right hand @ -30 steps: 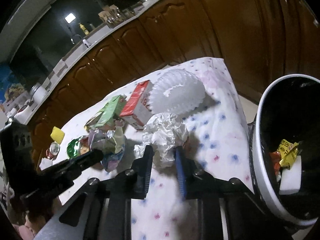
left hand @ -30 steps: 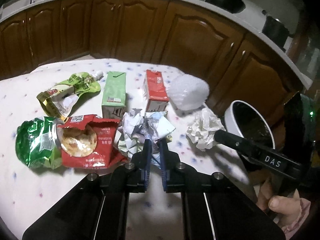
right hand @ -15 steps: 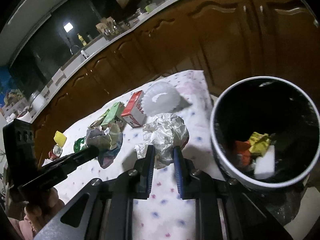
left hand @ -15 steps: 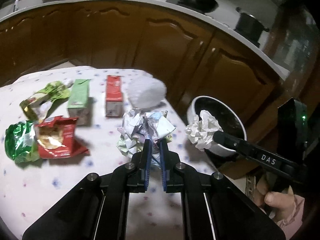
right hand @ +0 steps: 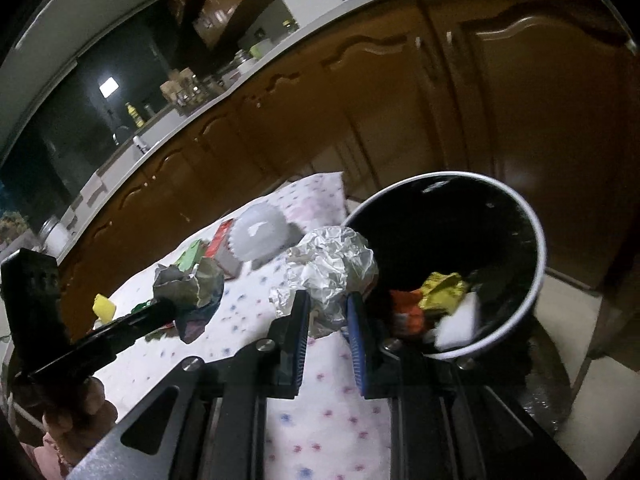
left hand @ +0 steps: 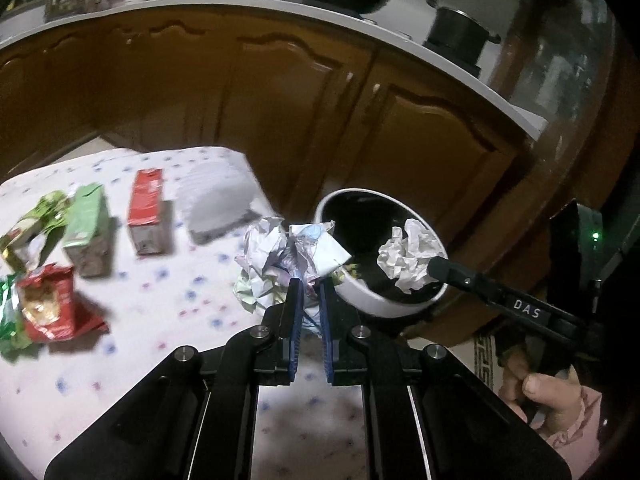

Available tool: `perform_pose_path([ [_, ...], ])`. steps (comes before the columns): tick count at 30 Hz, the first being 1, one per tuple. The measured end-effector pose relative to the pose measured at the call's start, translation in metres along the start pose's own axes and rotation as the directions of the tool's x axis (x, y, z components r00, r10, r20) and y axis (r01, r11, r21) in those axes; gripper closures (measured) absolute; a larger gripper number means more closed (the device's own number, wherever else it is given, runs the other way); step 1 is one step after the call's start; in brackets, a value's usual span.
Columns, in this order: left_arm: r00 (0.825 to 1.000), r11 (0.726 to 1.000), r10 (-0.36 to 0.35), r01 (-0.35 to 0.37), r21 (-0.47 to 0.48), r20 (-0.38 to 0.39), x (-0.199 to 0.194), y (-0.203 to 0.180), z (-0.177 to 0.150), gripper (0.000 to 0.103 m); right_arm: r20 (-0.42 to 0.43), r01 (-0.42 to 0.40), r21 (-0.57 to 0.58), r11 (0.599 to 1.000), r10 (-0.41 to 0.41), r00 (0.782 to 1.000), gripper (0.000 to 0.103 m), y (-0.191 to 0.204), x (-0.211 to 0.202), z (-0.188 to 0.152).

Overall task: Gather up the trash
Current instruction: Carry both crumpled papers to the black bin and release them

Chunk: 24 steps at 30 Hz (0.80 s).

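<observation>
Both wads off the table, L gripper (left hand: 308, 298) clamped on printed paper wad (left hand: 288, 260) just short of bin (left hand: 384, 304), R gripper (right hand: 328, 312) pinching foil-like ball (right hand: 332, 268) at the rim — best carry fully over the opening before letting go, R first.

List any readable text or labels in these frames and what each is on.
"DAS": white letters on the black finger of the right gripper, seen from the left wrist view.
Red carton, green carton, red snack bag: print too blurred to read.
Trash in the bin: no legible text.
</observation>
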<state>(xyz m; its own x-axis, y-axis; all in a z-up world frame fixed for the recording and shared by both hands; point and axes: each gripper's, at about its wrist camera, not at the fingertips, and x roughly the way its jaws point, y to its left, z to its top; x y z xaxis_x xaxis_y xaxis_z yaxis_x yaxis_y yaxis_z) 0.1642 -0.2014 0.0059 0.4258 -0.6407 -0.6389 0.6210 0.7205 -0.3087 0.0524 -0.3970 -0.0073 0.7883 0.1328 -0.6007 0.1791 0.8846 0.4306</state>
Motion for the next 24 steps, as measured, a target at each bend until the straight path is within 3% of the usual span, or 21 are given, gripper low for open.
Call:
perform_pose_path([
  [10, 0.998, 0.996, -0.046, 0.049, 0.074, -0.039, 0.036, -0.039, 0.023, 0.095, 0.034, 0.091, 0.025, 0.996, -0.091, 0.995, 0.084, -0.032, -0.014, 0.009],
  [24, 0.992, 0.99, -0.059, 0.073, 0.124, -0.113, 0.091, -0.067, 0.039, 0.095, 0.022, 0.148, 0.044, 0.988, -0.149, 0.989, 0.084, -0.058, -0.006, 0.019],
])
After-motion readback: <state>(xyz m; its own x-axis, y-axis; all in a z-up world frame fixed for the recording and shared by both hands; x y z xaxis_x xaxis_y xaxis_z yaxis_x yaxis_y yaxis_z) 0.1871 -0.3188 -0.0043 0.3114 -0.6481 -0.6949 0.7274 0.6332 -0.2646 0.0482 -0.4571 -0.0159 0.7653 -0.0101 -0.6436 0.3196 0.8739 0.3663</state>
